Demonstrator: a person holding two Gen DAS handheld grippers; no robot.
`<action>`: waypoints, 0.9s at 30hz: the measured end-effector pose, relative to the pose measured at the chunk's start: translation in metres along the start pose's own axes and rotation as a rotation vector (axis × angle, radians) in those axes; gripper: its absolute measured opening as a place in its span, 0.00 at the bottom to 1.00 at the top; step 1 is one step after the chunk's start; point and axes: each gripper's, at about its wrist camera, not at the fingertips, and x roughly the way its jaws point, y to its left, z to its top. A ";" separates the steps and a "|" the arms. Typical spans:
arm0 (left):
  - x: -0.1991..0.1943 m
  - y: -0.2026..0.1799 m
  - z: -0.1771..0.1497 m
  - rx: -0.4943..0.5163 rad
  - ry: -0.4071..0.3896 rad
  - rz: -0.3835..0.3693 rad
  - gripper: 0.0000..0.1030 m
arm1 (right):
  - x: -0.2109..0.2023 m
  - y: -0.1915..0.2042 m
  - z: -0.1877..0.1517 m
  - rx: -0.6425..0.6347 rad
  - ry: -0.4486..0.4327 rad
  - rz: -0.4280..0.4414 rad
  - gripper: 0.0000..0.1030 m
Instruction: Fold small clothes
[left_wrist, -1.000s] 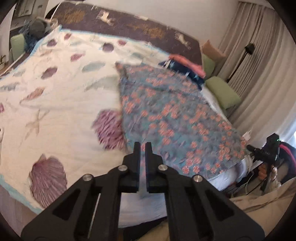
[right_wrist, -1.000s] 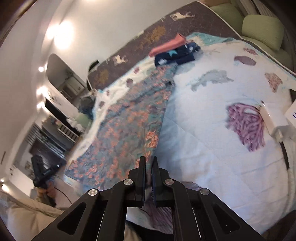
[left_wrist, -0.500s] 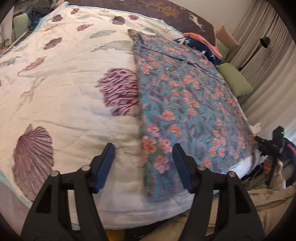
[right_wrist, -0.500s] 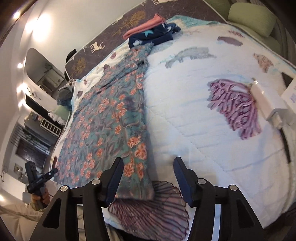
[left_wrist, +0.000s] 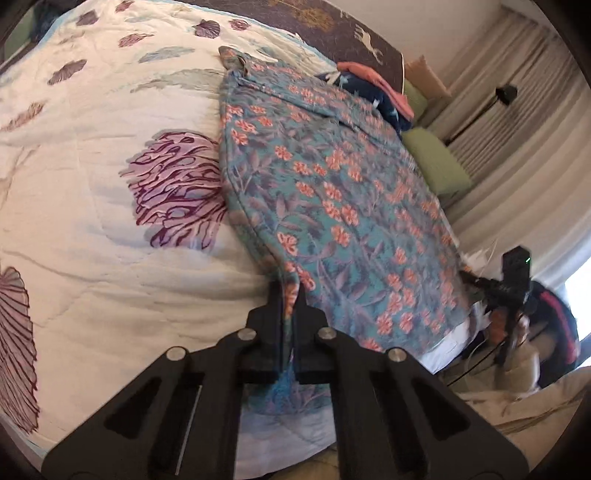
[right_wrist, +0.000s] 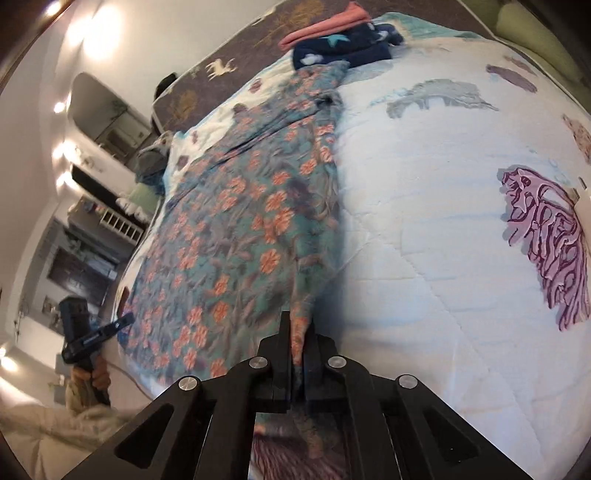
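I have both claws pinched on the near hem of the floral garment (left_wrist: 332, 206), which lies flat on the quilt (left_wrist: 92, 229) and stretches away from the fingers toward the folded pile (right_wrist: 340, 40) at the far end. The left claw (left_wrist: 290, 295) grips the corner at the garment's left edge; the right claw (right_wrist: 298, 332) holds the opposite corner. I judge this the start of the first fold. Next I must lift both corners together, keeping the hem taut, and carry it forward.
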 end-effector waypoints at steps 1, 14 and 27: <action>-0.006 -0.002 -0.001 0.002 -0.016 -0.004 0.05 | -0.002 0.000 0.000 0.017 -0.011 0.010 0.02; -0.049 -0.017 0.000 0.072 -0.107 0.035 0.04 | -0.064 0.023 -0.011 -0.033 -0.130 0.093 0.02; -0.048 -0.004 -0.011 0.052 -0.050 0.066 0.18 | -0.066 0.008 -0.035 -0.004 -0.120 -0.033 0.08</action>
